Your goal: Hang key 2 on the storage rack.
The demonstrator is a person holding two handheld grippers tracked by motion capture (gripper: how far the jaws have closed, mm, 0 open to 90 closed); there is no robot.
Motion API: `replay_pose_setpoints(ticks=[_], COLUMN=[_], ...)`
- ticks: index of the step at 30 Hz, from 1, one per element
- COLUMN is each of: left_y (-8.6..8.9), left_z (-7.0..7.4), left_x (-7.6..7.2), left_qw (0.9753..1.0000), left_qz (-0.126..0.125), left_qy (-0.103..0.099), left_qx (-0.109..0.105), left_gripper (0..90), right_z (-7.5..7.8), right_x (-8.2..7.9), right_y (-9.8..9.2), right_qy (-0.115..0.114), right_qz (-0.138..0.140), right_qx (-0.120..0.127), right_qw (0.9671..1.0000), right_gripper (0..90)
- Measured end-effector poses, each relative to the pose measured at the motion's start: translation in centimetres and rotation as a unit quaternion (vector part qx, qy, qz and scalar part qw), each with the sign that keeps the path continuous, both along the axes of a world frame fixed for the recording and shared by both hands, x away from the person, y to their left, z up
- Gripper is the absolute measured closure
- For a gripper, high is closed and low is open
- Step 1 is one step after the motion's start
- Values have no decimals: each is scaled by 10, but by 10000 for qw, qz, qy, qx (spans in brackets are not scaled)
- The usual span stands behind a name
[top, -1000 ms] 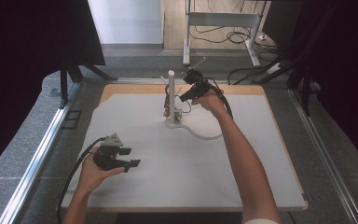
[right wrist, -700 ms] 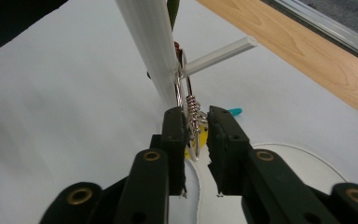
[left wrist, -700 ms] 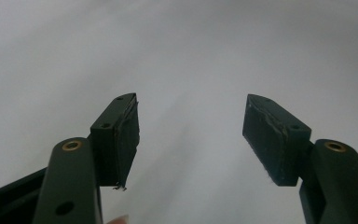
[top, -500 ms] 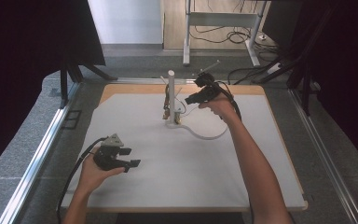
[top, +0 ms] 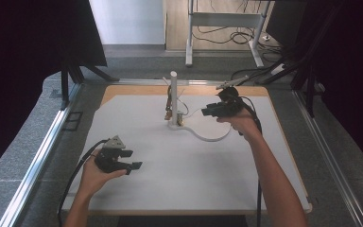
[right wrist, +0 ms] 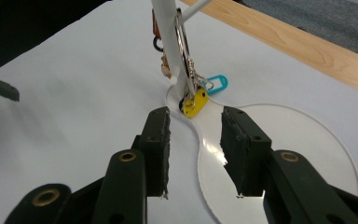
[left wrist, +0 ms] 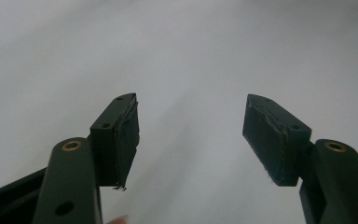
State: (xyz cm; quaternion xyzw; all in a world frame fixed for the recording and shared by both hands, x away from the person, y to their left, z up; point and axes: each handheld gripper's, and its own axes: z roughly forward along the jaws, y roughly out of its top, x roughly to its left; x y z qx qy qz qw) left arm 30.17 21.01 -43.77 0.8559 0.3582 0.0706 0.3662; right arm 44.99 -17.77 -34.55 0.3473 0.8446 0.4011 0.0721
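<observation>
A white stand with an upright post [top: 173, 92] rests on a flat figure-eight base [top: 213, 135] at the back middle of the table. Key rings hang from the post [right wrist: 167, 42], with a yellow tag [right wrist: 195, 102] and a blue tag [right wrist: 215, 84] low at its foot. My right gripper [top: 204, 112] hovers just right of the post above the base, pointing left. Its jaws [right wrist: 193, 125] are open with nothing between them, short of the yellow tag. My left gripper [top: 133, 160] sits at the front left, held low over the white mat; it [left wrist: 191, 109] is open and holds nothing.
A white mat [top: 170, 189] covers the wooden tabletop [top: 132, 89], whose bare strip shows along the back edge. A metal rail [top: 40, 156] runs along the left side and another [top: 331, 156] along the right. Cables and a desk frame [top: 227, 19] lie beyond the table.
My right gripper has drawn back from the post, moving right and a little toward the person. The left gripper has stayed where it was.
</observation>
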Motion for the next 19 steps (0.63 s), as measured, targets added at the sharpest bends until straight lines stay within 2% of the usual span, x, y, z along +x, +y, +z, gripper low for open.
replay_pose_setpoints(ticks=[4, 7, 12, 15, 19], left_y=[0, 1, 1, 1, 0], left_z=[0, 1, 1, 1, 1], left_x=[-1, -1, -2, -2, -1], left_qw=[10000, 10000, 10000, 10000, 10000], left_qz=[14, 14, 30, 33, 54], left_qy=[-15, -15, -16, -8, 14], left_qx=[-2, 23, 28, 50, 61], left_gripper=[367, 367, 367, 367, 367], right_z=[-12, -26, -48, -60, -67], right_x=[-17, -33, -51, -60, -64], right_y=[-12, -24, -38, -46, -54], right_qy=[-76, -138, -143, -133, -154], right_qz=[-14, 10, -49, -97, -174], right_qx=[114, 201, 206, 141, 145], right_qw=[9999, 9997, 9997, 9998, 9996], right_gripper=[603, 591, 573, 564, 556])
